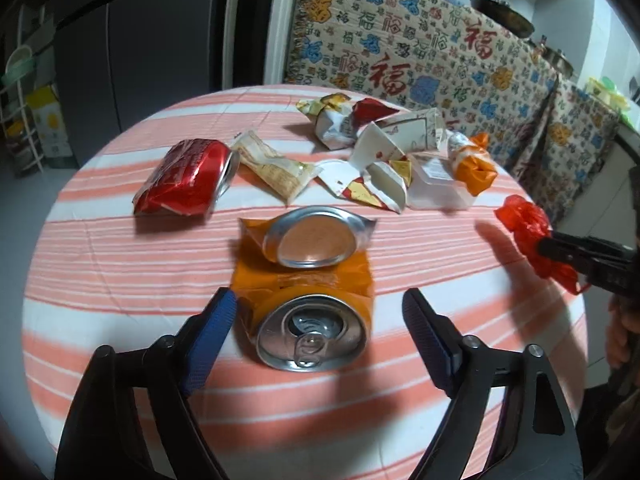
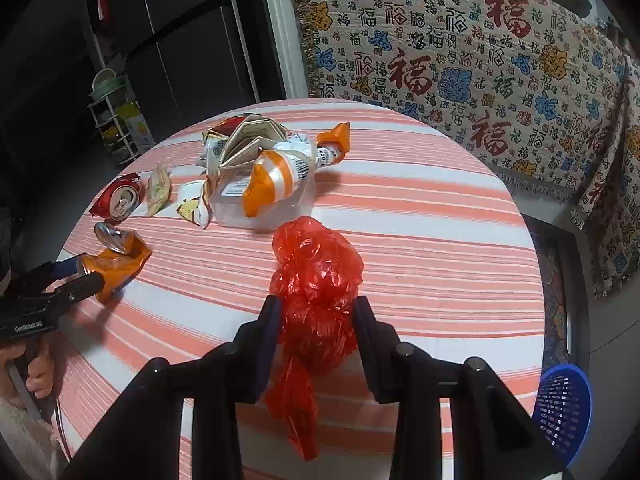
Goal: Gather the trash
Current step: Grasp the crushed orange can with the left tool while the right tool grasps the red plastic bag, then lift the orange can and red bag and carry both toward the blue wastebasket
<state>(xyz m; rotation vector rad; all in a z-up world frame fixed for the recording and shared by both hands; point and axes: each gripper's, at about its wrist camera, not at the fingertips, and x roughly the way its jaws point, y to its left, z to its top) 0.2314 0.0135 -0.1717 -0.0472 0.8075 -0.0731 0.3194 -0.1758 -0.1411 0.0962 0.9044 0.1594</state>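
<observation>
Shiny crushed metal on the orange can (image 1: 308, 300), glossy crinkled plastic on the red bag (image 2: 316, 280) beside it, both over the table's matt woven striped cloth (image 1: 120, 280).

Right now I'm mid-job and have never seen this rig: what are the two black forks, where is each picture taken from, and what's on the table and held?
The forks are handheld grippers, one in each of a person's hands; no robot arm. Each picture comes from a fisheye camera on a gripper, looking along its jaws.

In the left wrist view, the left gripper is open around a crushed orange can, not yet closed on it. In the right wrist view, the right gripper is shut on a red plastic bag.

On the striped tablecloth lie a crushed red can, wrappers and torn cartons. A blue basket stands beside the table.
</observation>
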